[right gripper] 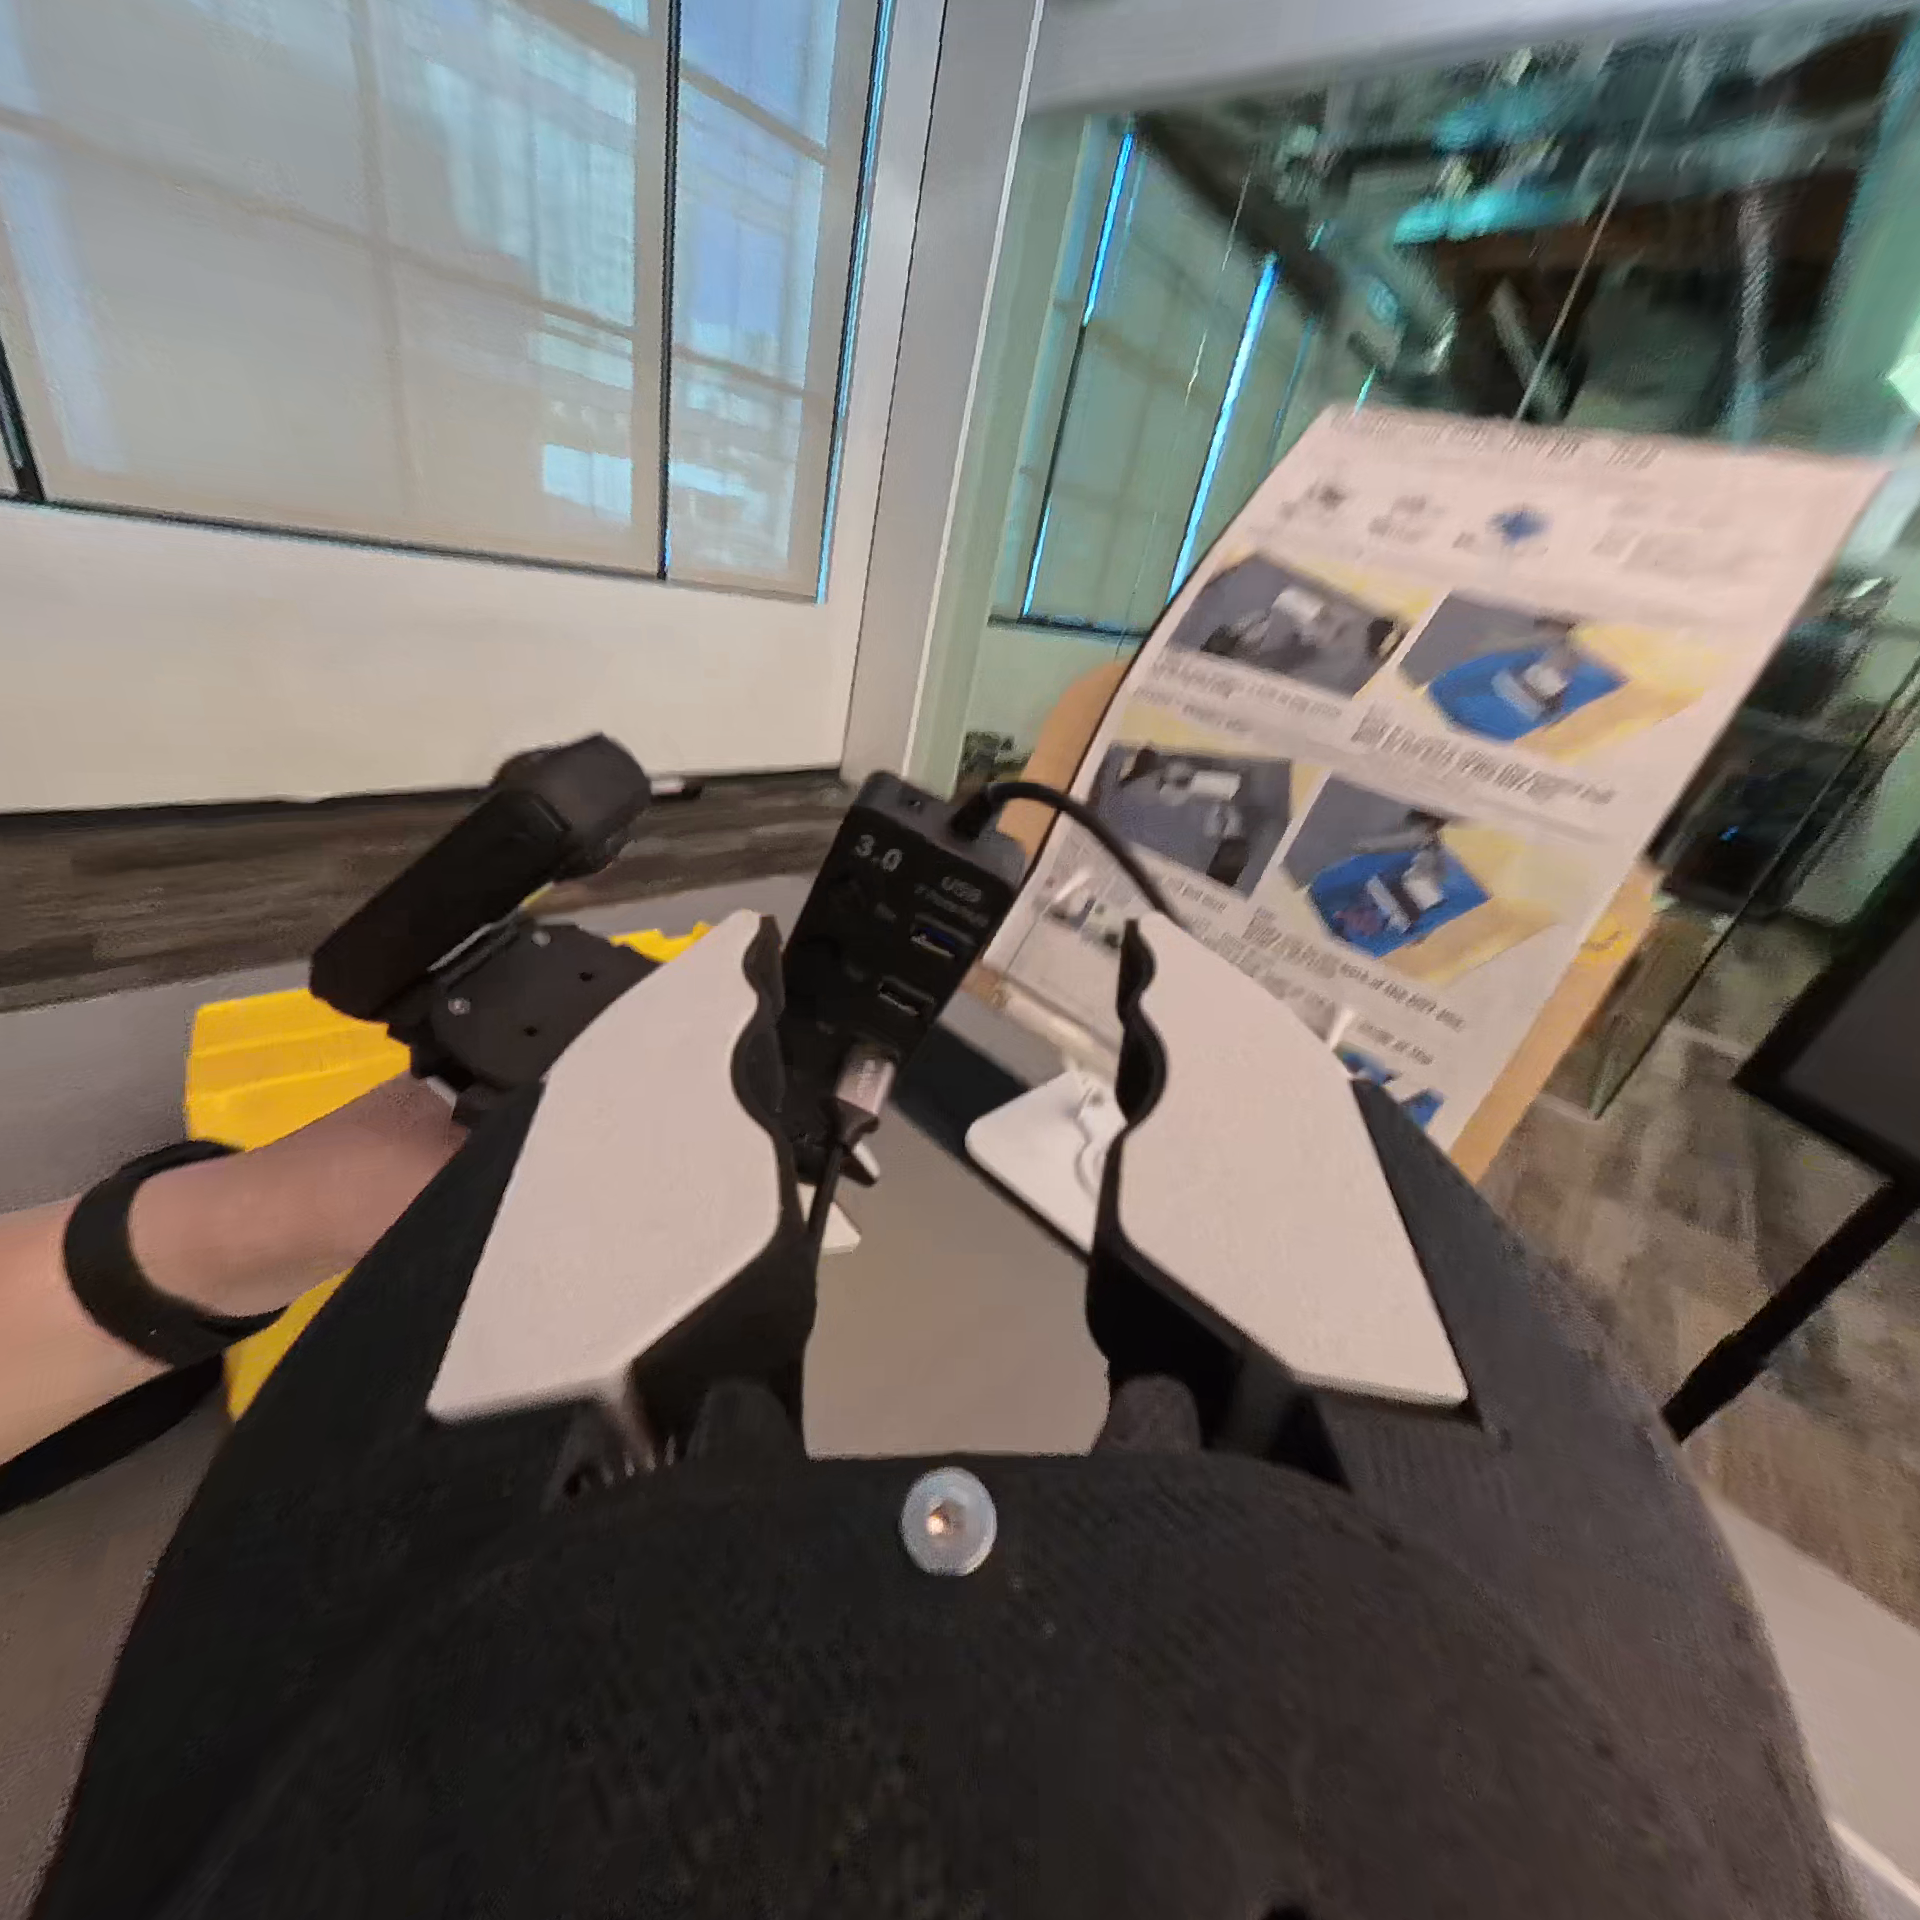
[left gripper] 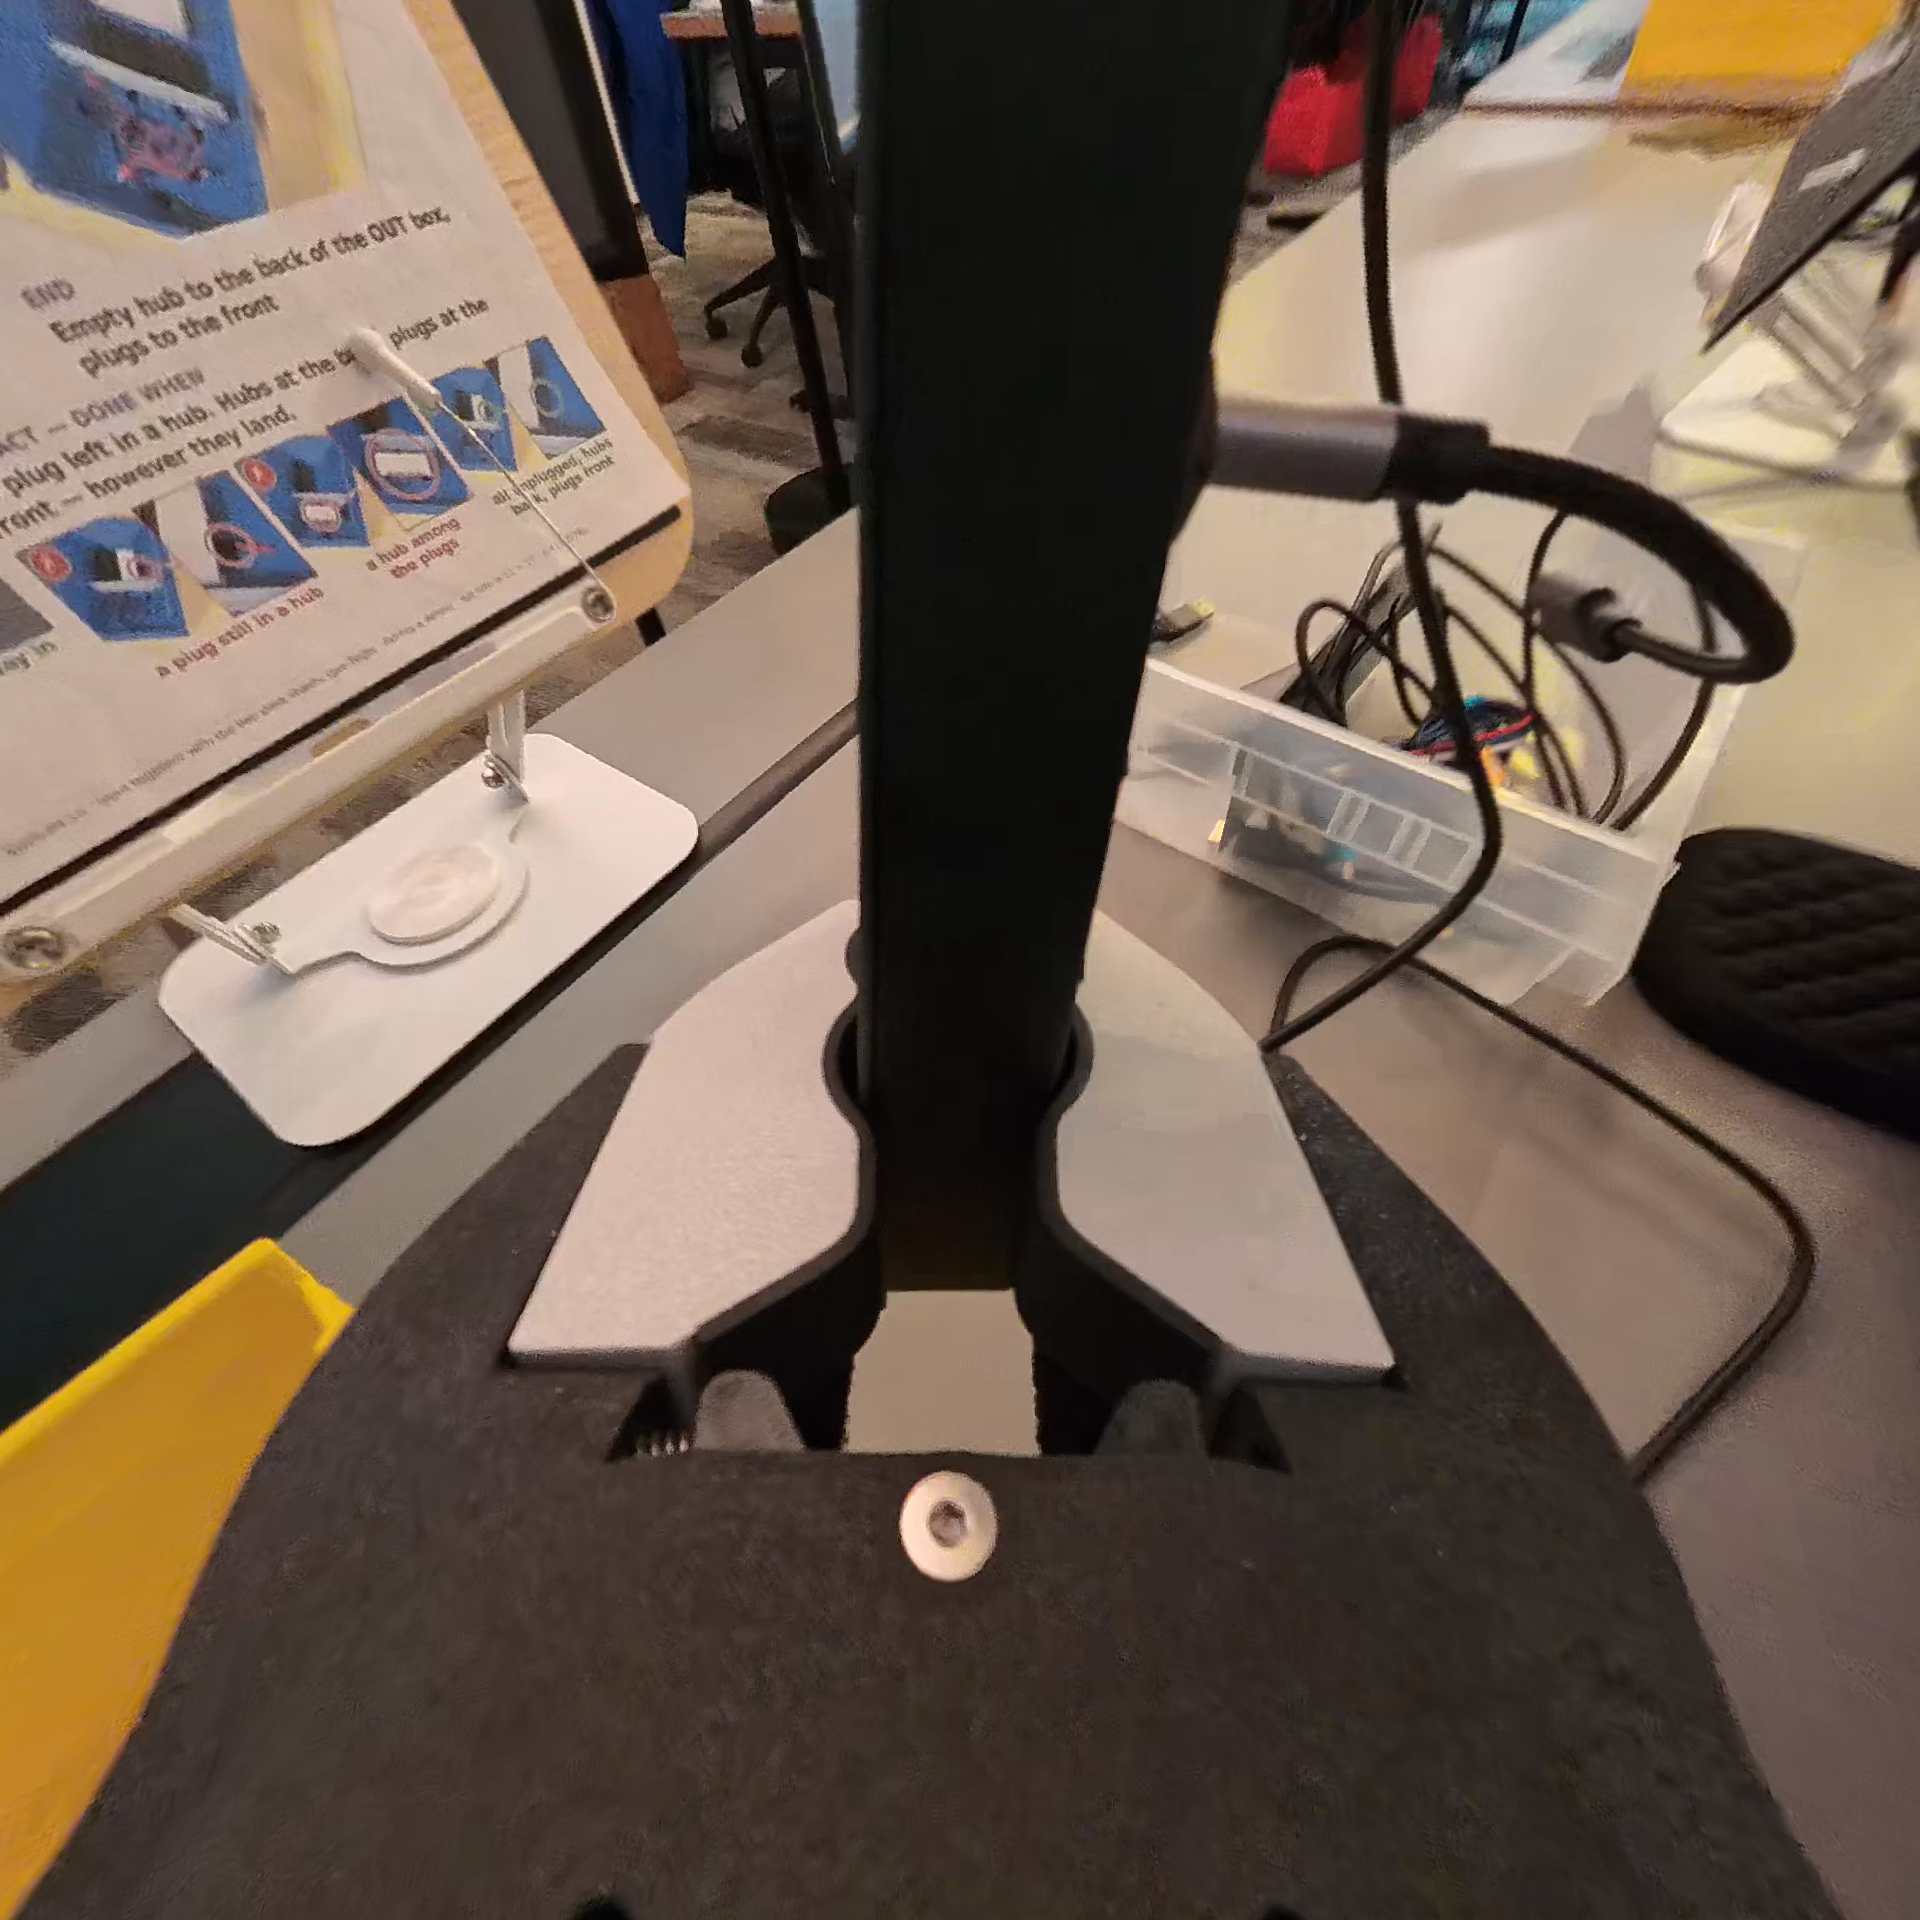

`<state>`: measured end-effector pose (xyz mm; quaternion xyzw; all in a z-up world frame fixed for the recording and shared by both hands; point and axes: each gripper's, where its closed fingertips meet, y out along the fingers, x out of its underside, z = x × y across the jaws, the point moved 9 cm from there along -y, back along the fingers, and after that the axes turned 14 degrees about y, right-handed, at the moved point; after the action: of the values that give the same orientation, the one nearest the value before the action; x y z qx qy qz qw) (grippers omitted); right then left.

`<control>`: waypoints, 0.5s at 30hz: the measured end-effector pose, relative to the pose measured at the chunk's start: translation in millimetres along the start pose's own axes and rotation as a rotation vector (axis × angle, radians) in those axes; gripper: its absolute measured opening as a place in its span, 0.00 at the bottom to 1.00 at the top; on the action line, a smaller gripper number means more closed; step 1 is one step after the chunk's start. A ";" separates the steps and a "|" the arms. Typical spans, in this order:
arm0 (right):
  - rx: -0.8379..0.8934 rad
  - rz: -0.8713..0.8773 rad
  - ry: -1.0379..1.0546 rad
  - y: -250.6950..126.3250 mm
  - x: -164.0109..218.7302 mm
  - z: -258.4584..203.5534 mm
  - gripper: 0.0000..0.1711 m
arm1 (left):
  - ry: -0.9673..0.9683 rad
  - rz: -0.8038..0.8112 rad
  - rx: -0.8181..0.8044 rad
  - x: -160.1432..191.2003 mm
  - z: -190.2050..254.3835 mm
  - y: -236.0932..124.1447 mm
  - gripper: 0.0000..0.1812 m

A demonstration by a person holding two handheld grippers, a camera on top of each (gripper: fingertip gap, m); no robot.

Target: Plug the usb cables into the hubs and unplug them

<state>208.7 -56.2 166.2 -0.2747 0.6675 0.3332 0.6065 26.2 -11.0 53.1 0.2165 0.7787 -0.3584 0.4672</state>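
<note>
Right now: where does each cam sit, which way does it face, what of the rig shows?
Left wrist: on the left gripper, looking along fingers shut on the black hub, toward a clear bin.
Right wrist: on the open right gripper, facing windows; forearm visible.
Shared: hub, grey plug, instruction sheet.

hub (left gripper: pixel 1049 520): black, upright, held off the table
cable (left gripper: pixel 1621 509): grey-collared plug (left gripper: pixel 1309 452) seated in hub's right side, apparently the lowest port; braided black lead loops right
</note>
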 end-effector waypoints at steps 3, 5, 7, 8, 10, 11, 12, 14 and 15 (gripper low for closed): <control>0.018 0.217 -0.043 -24.9 -19.9 -5.6 0.34 | -0.059 0.032 -0.012 -1.0 -7.4 -7.7 0.15; 0.009 0.392 -0.061 -40.7 -25.8 -10.6 0.28 | -0.084 0.067 -0.020 -3.9 -9.2 -12.6 0.15; 0.002 0.487 -0.060 -47.6 -25.0 -15.1 0.24 | -0.099 0.096 -0.036 -6.8 -9.4 -16.4 0.15; -0.012 0.485 -0.052 -46.1 -23.1 -17.8 0.23 | -0.097 0.100 -0.051 -7.6 -9.4 -17.7 0.15; -0.029 0.421 -0.027 -36.0 -16.4 -22.5 0.23 | -0.091 0.101 -0.093 -8.2 -10.0 -19.4 0.15; -0.039 0.383 -0.012 -29.3 -11.6 -24.8 0.24 | -0.090 0.102 -0.111 -8.0 -10.2 -19.7 0.15; -0.047 0.343 0.005 -21.9 -6.1 -26.6 0.24 | -0.091 0.103 -0.128 -7.5 -10.6 -19.9 0.15; -0.087 0.256 0.030 -6.9 6.8 -30.6 0.27 | -0.097 0.106 -0.164 -6.3 -11.7 -20.3 0.15; -0.097 0.223 0.043 0.2 13.4 -32.3 0.27 | -0.102 0.111 -0.175 -6.0 -12.1 -20.7 0.15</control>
<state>186.8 -80.7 154.3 -0.2350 0.6901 0.4243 0.5372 8.2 -15.3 69.5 0.1990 0.7690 -0.2733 0.5425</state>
